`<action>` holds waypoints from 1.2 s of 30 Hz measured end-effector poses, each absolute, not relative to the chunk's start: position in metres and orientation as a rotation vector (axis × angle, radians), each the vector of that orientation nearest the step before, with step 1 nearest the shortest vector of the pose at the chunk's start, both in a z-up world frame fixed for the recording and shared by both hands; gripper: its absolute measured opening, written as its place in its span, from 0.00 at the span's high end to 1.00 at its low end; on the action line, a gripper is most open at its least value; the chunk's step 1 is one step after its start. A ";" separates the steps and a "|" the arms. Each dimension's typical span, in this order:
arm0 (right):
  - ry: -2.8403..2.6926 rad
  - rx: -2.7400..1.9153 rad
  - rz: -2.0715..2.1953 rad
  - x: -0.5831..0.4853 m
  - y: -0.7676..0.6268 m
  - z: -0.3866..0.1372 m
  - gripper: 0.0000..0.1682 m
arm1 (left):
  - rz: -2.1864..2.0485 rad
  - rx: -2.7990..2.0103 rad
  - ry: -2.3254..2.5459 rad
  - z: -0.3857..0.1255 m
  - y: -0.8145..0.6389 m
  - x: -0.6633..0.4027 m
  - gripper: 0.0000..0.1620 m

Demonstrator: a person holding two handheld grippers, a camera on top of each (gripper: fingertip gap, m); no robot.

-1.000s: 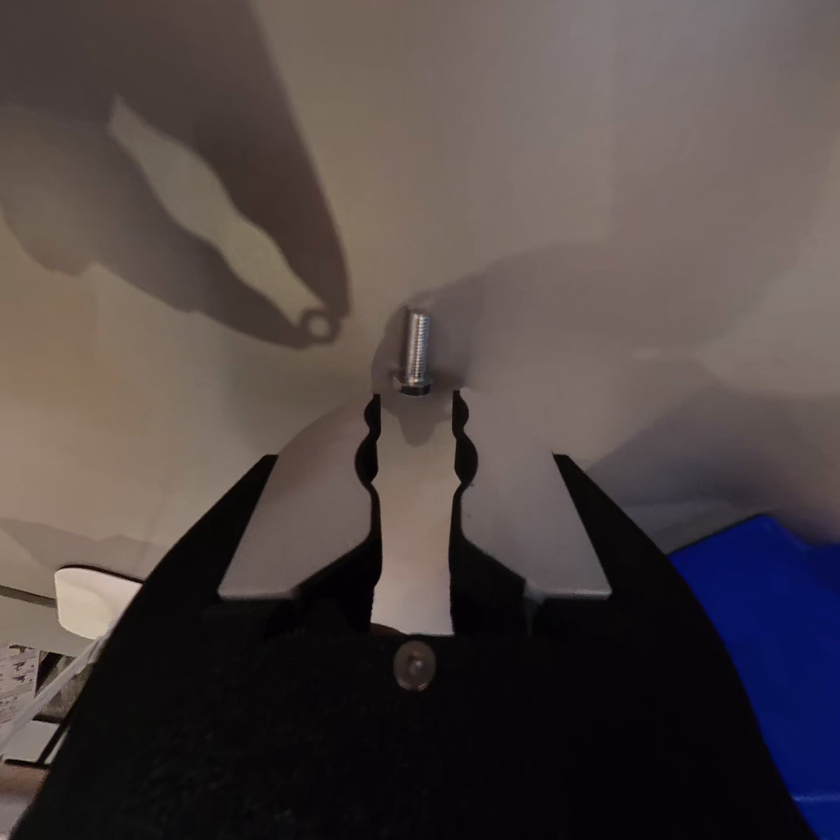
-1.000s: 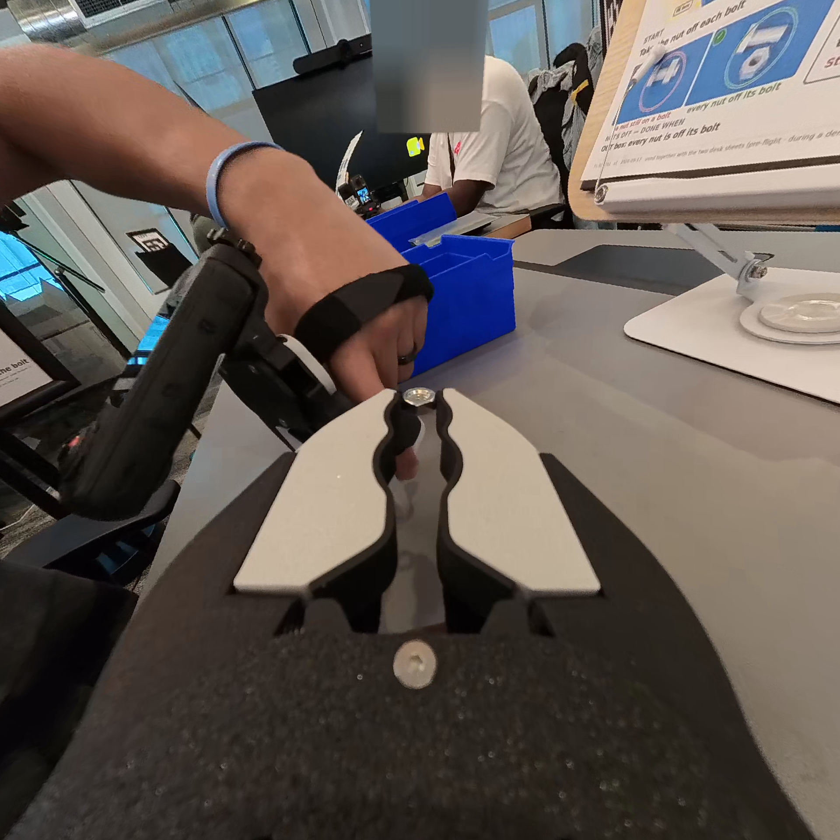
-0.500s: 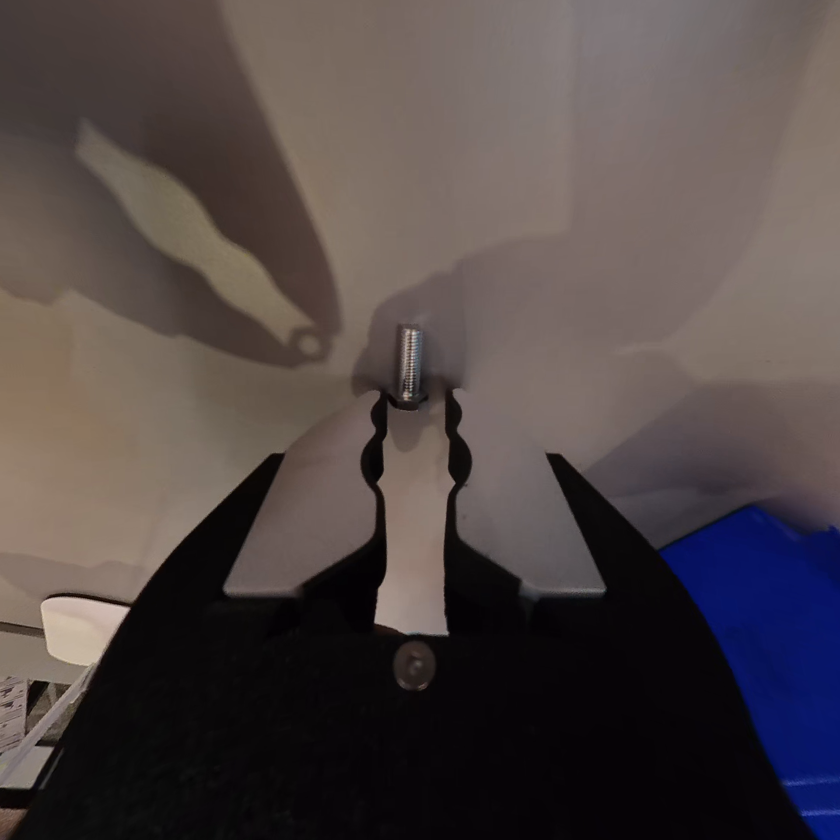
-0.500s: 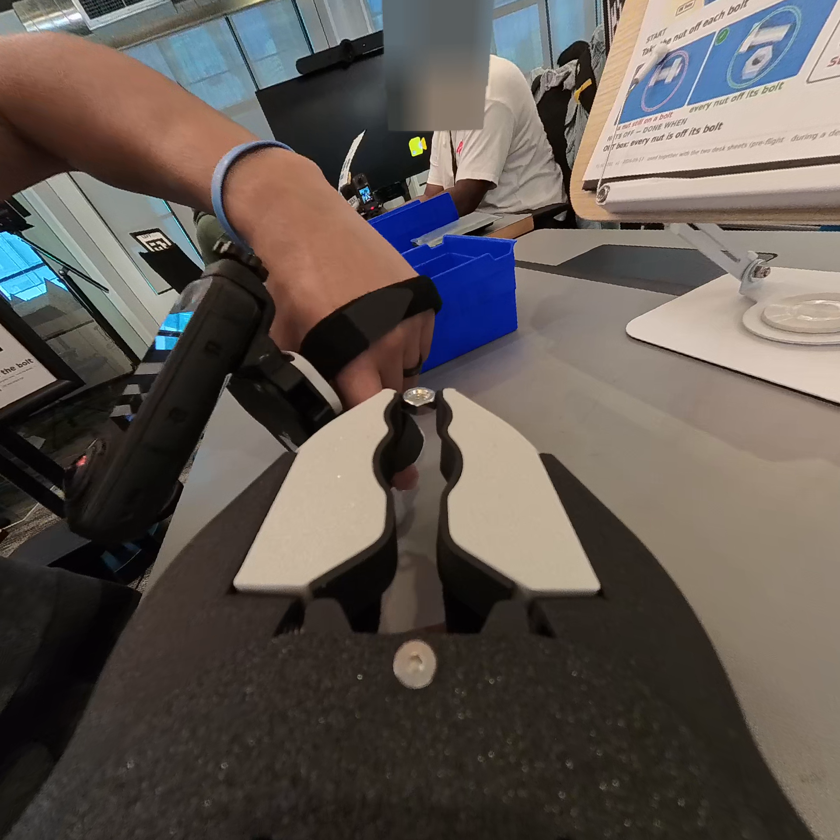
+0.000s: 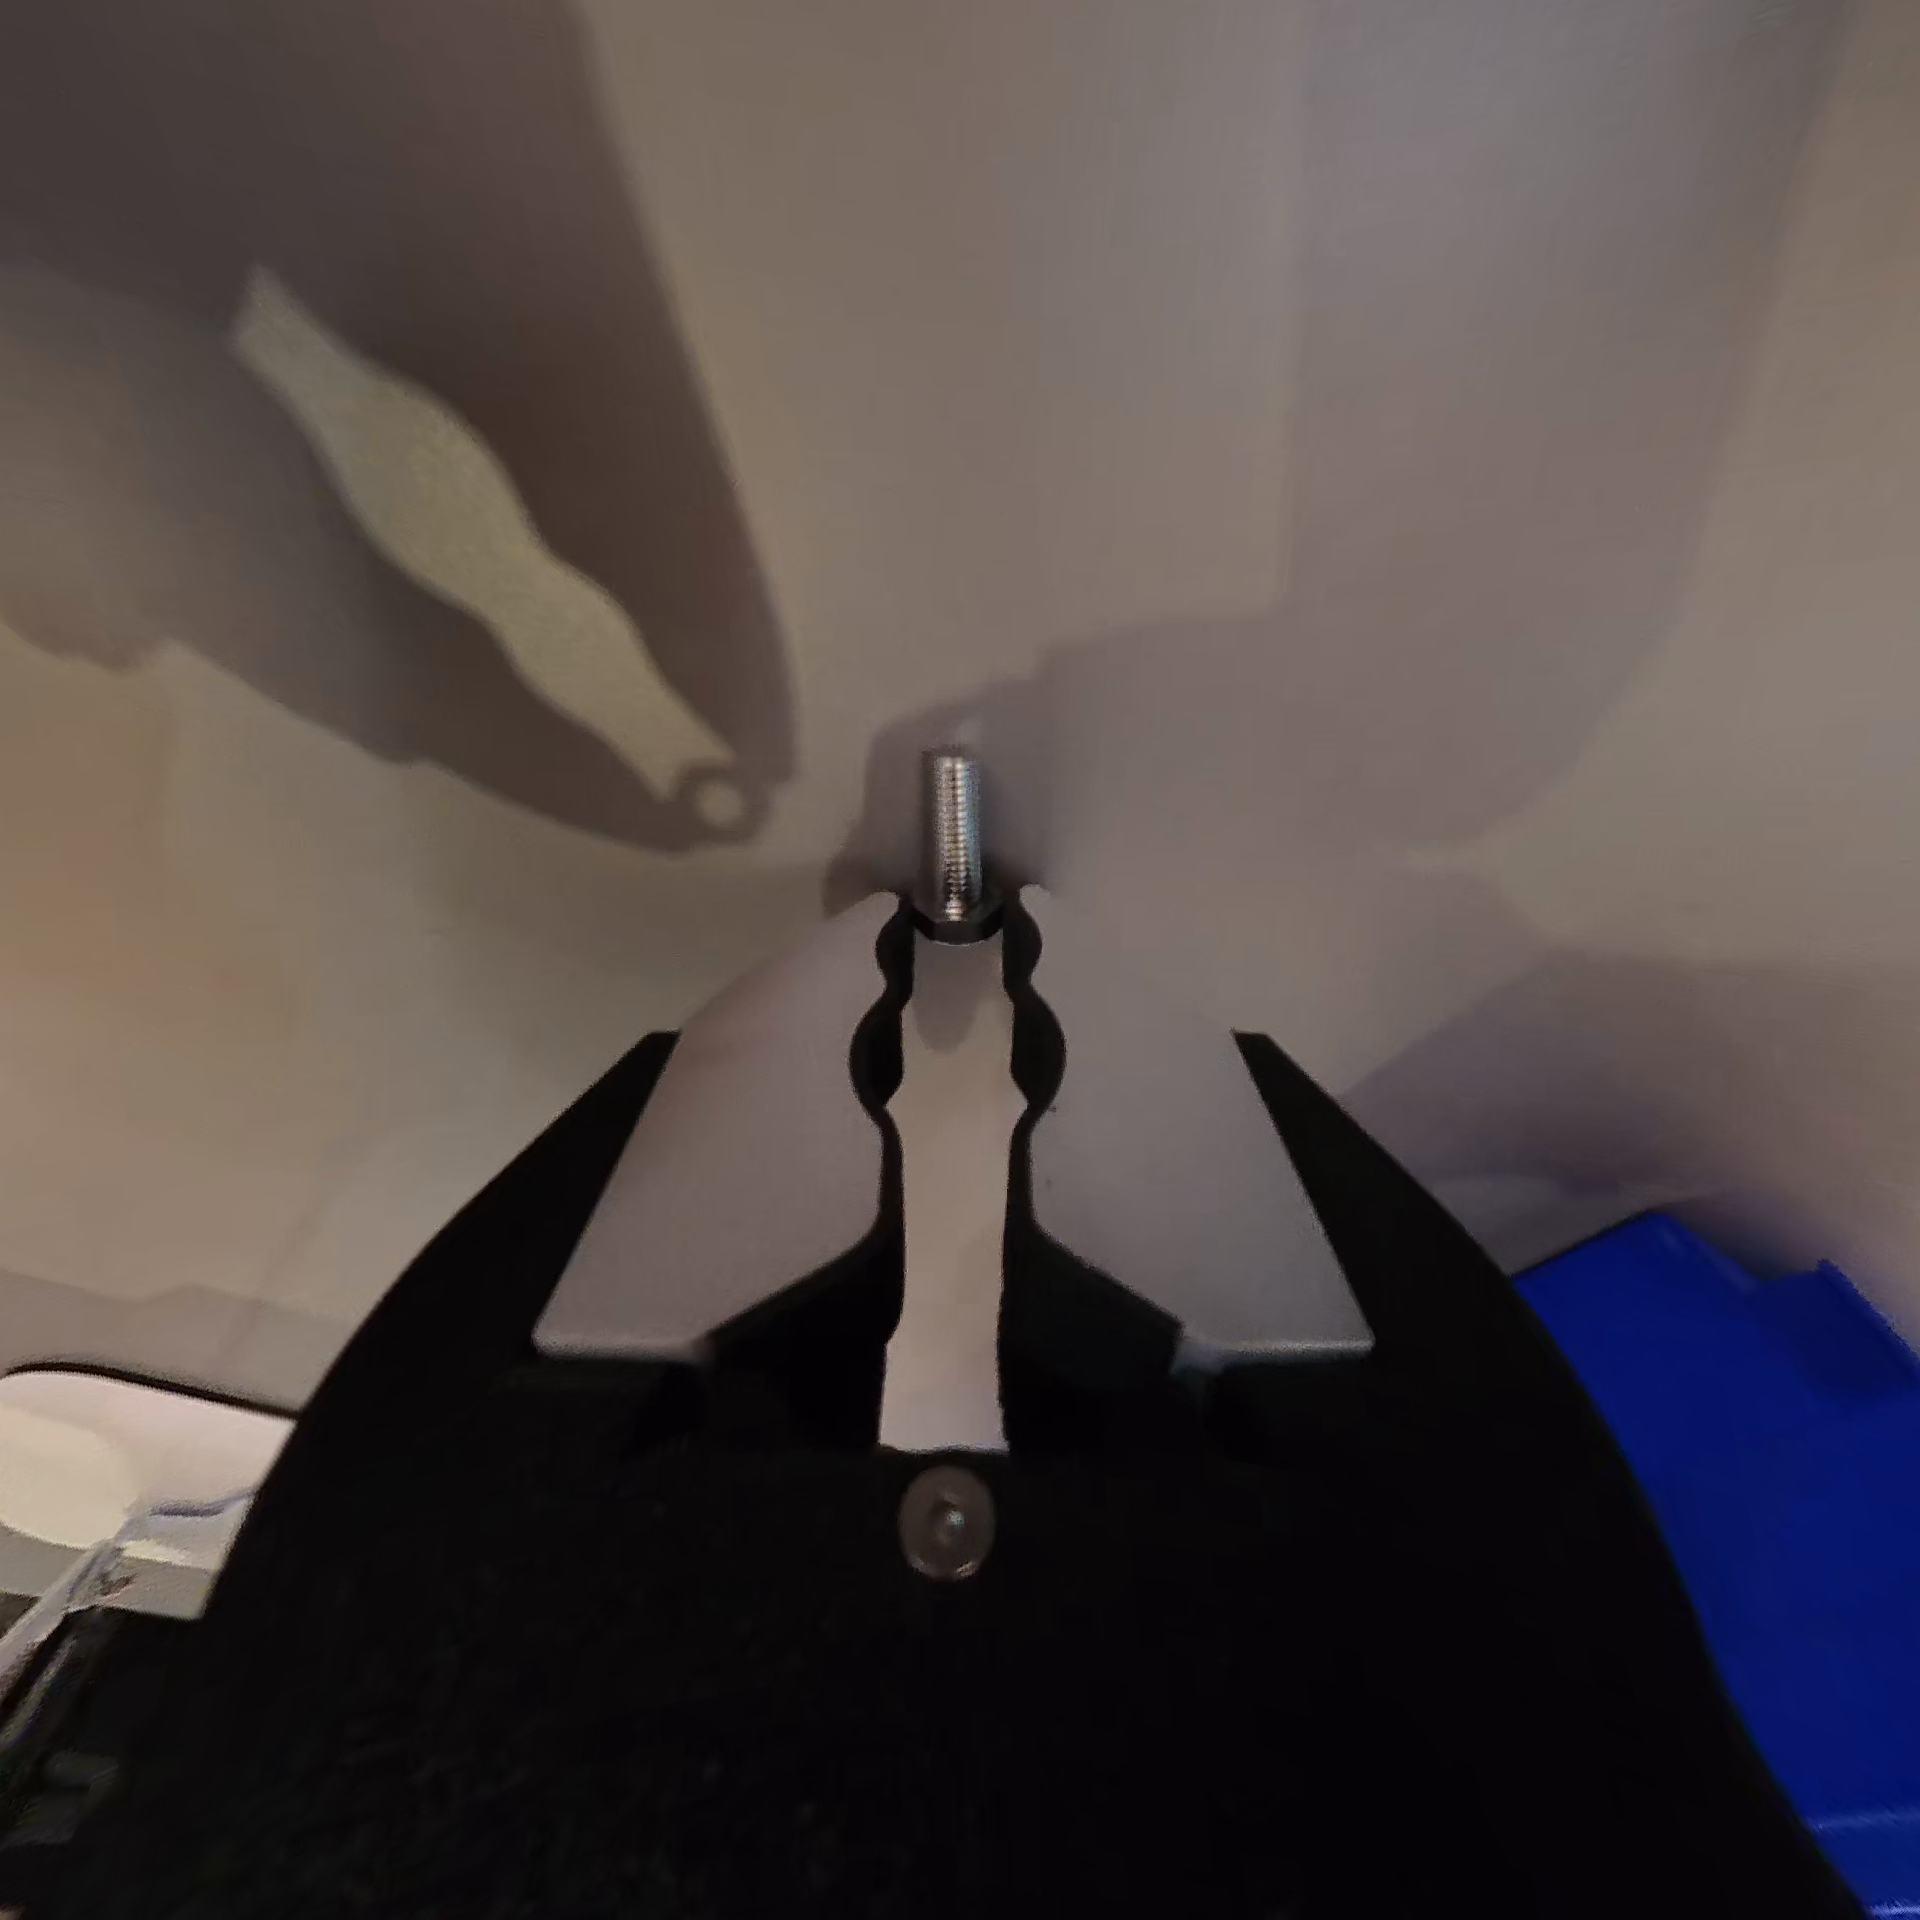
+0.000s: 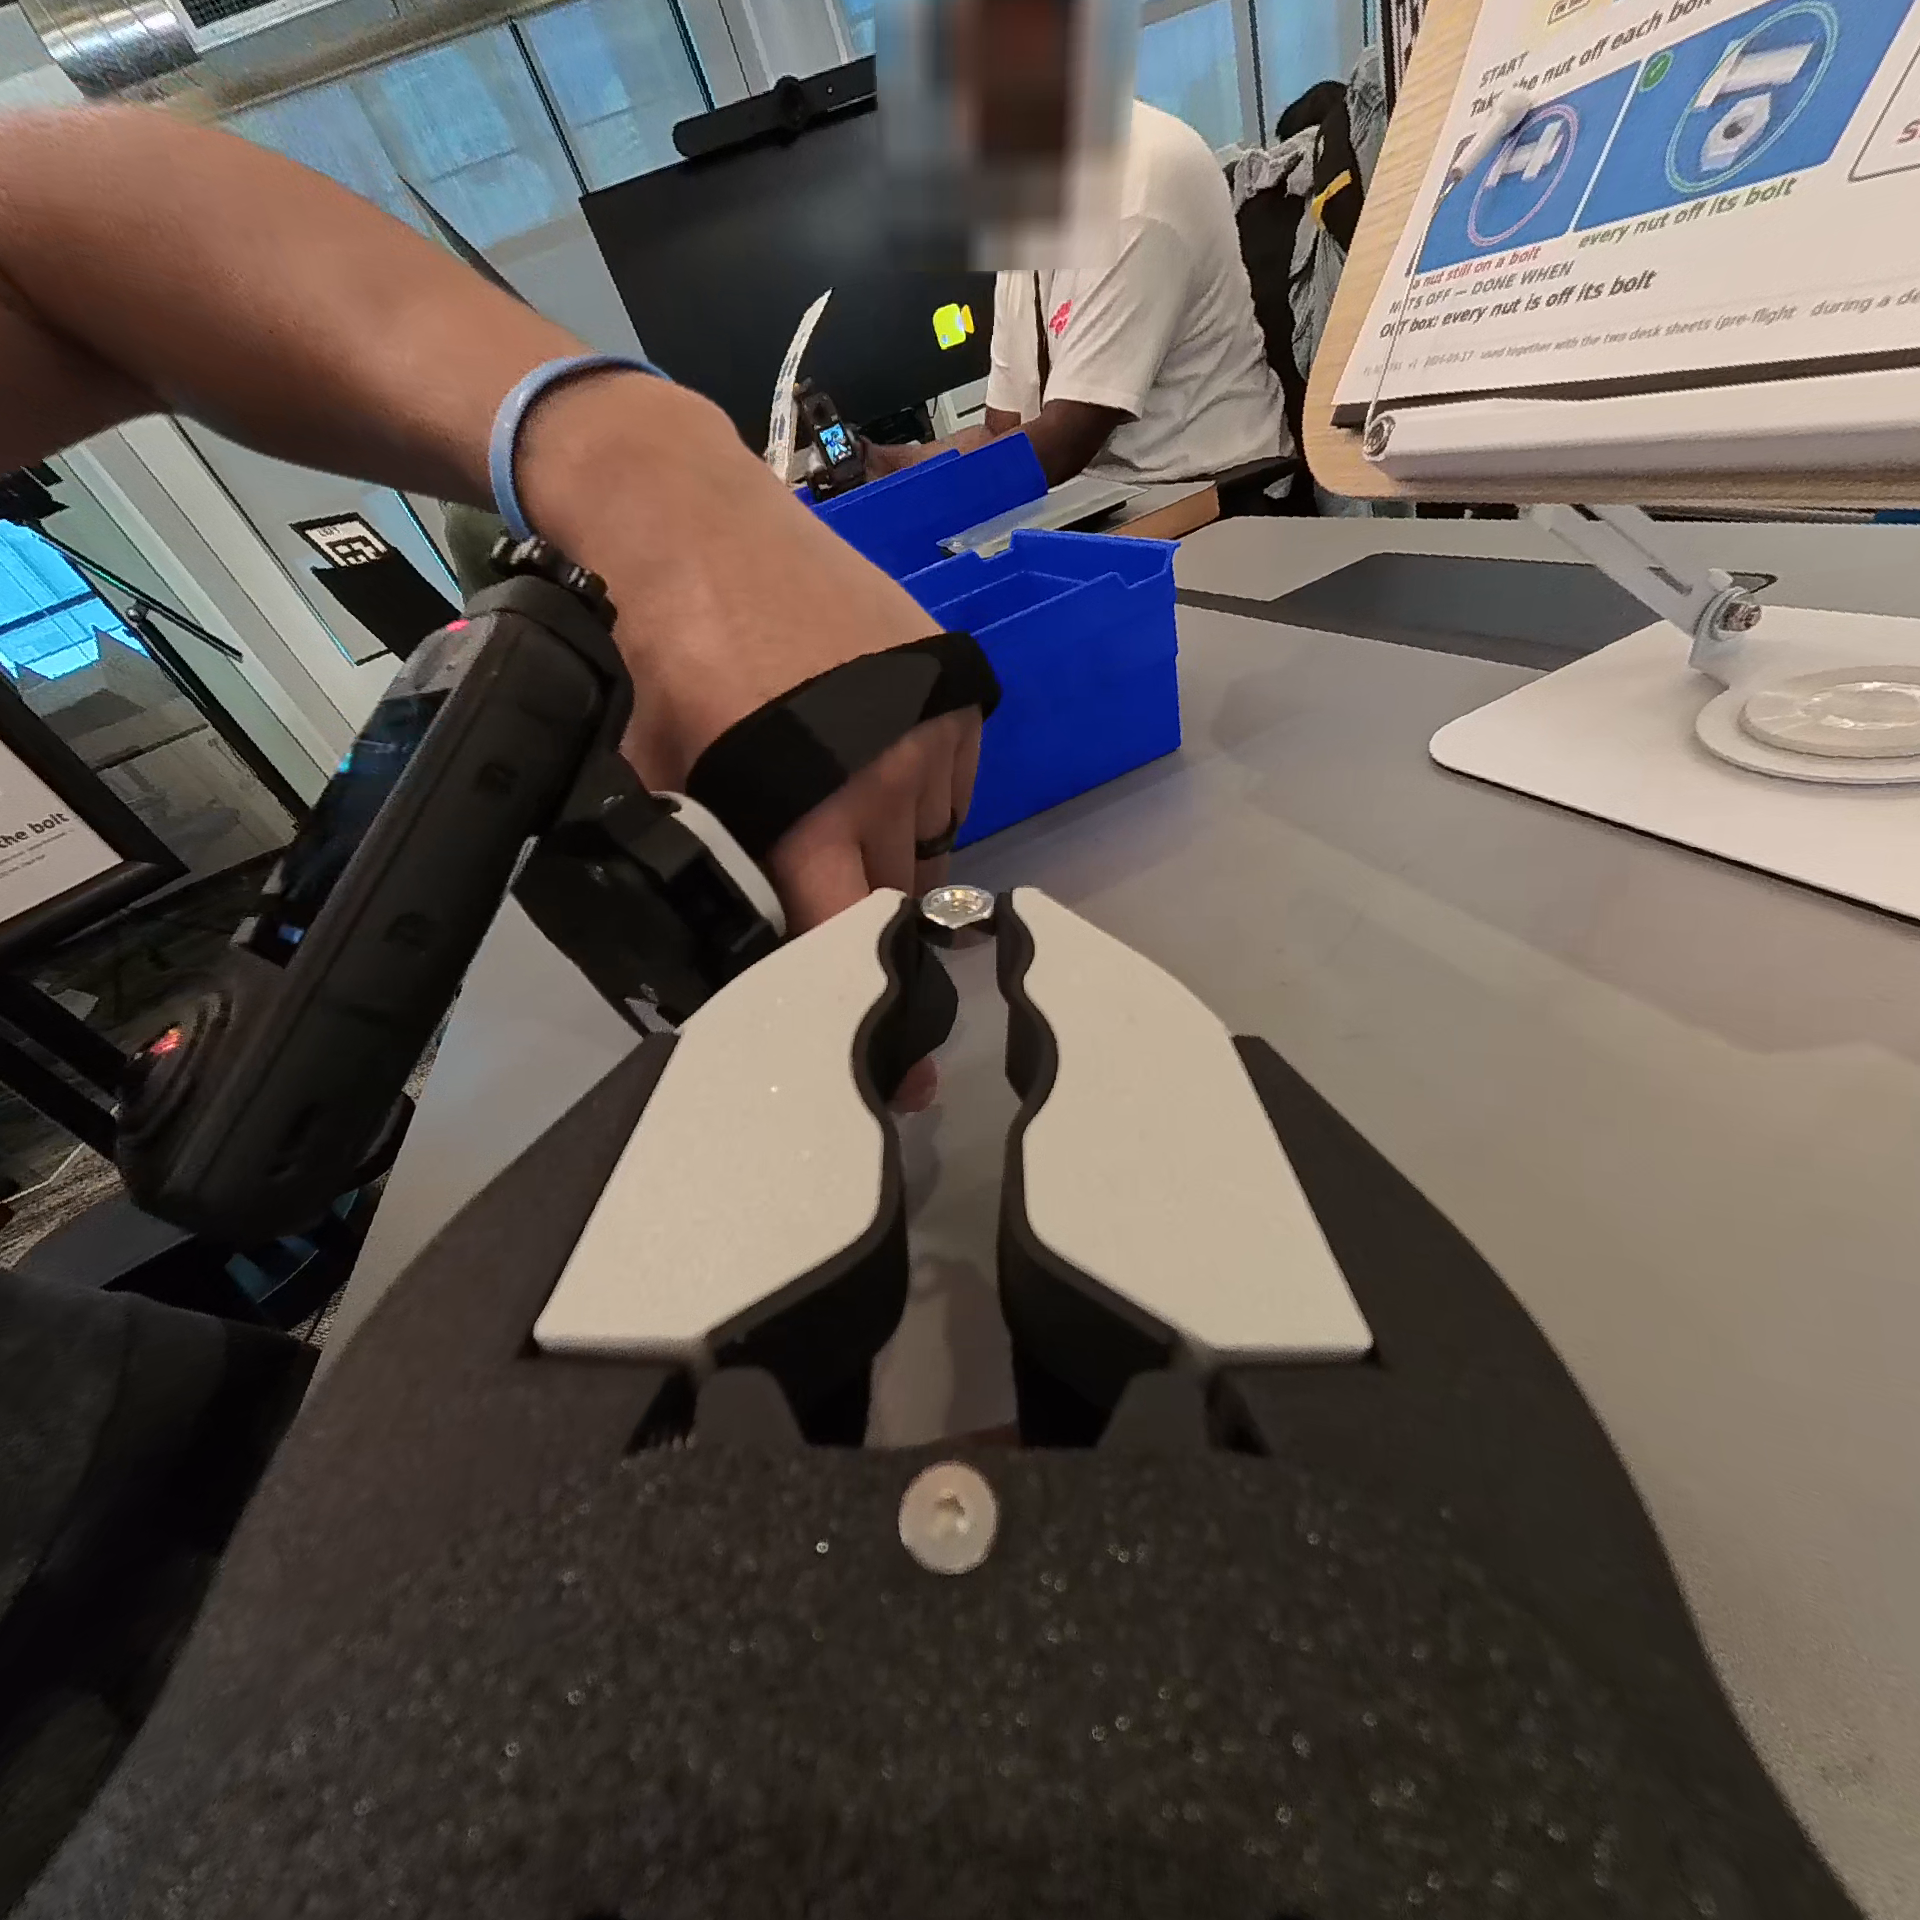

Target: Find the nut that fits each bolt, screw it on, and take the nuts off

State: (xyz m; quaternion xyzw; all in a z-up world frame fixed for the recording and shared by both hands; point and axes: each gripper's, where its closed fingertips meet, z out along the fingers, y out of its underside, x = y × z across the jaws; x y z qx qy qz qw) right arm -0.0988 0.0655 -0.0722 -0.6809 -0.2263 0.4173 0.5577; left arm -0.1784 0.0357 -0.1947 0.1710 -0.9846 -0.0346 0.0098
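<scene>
The room looked like an open office. A grey counter [image 6: 1455,1039] filled most of the right wrist view, with a darker grey patch [image 6: 1455,597] toward its far edge. Behind it ran a row of big glass windows [image 6: 436,114], bluish daylight coming through, and a shiny duct [image 6: 114,42] up near the ceiling. A large dark screen [image 6: 748,270] stood in the middle distance, with a black bar-shaped device [image 6: 774,104] on top. A person in a white T-shirt [image 6: 1132,343] sat at another desk back there. Off to the left, the floor [image 6: 62,1153] was dark and carpet-like. In the left wrist view the counter surface [image 5: 1247,364] was pale and covered in soft shadows [image 5: 468,416].
</scene>
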 end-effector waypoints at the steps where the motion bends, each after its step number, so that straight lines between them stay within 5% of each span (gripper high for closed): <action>1: -0.533 -1.606 0.985 -0.099 0.066 -0.072 0.92 | -0.104 0.551 -3.078 -0.195 0.036 -0.178 0.90; 11: -0.504 -1.605 0.967 -0.091 0.069 -0.069 0.91 | 0.230 1.661 -3.012 -0.177 0.032 -0.146 0.91; 17: -0.642 -1.731 1.052 -0.085 0.054 -0.051 0.91 | 1.180 2.360 -2.526 -0.137 0.009 -0.117 0.91; 24: -1.242 -1.905 0.884 -0.098 0.024 -0.027 0.91 | 2.074 2.431 -2.099 -0.099 0.015 -0.114 0.90; 36: -1.973 -1.888 0.711 -0.139 0.013 -0.024 0.91 | 2.460 1.919 -2.112 -0.070 0.005 -0.135 0.90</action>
